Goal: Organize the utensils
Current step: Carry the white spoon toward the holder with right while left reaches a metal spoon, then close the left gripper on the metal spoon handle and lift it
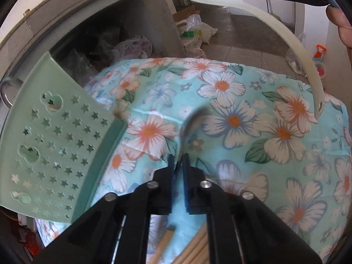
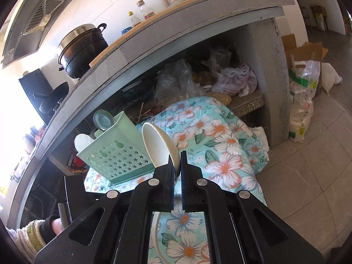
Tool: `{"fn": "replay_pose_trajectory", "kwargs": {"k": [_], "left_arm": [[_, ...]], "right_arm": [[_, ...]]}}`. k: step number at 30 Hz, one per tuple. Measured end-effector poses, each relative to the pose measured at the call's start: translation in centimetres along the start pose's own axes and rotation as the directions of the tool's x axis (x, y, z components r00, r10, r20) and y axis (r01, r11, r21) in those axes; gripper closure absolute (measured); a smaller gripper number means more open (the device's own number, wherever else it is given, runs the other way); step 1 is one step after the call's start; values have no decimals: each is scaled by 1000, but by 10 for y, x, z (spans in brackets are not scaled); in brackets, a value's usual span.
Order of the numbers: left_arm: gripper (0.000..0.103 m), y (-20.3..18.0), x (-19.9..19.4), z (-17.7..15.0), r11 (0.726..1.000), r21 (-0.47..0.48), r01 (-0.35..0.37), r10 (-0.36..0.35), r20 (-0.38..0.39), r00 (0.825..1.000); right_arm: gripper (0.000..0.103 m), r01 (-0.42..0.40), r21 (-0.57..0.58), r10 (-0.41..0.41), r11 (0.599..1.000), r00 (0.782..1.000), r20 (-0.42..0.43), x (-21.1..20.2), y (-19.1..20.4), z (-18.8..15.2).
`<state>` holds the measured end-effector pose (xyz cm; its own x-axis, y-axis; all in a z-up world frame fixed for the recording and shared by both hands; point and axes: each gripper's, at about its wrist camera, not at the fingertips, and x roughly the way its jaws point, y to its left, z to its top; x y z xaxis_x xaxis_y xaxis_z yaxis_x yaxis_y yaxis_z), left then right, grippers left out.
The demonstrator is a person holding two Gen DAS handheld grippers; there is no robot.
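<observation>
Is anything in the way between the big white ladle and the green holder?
Nothing visible blocks it. The right gripper is shut on the ladle, whose bowl hangs in the air right beside the green holder. Only open air lies between them. A white utensil already pokes out of the holder's far end.

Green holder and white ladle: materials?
Green holder: apparently moulded plastic, matte mint, with clean star-shaped cutouts and thin walls. White ladle: likely plastic too, cream, smooth, dull sheen, with a hanging hole at the handle end. Melamine cannot be ruled out.
</observation>
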<state>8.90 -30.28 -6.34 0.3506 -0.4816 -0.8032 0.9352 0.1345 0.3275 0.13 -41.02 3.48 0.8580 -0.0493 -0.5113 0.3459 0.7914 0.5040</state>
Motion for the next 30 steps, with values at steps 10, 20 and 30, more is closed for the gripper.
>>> {"fn": "replay_pose_trajectory", "kwargs": {"k": [10, 20, 30], "left_arm": [[101, 21, -50, -15, 999, -17, -34, 34, 31, 999], [101, 53, -109, -67, 820, -512, 255, -232, 110, 966], [101, 49, -98, -149, 494, -828, 265, -264, 147, 953]], "right_arm": [[100, -19, -16, 19, 1000, 1000, -9, 2, 10, -3], [100, -91, 8, 91, 996, 995, -44, 10, 24, -5], [100, -123, 53, 130, 991, 978, -160, 38, 33, -22]]}}
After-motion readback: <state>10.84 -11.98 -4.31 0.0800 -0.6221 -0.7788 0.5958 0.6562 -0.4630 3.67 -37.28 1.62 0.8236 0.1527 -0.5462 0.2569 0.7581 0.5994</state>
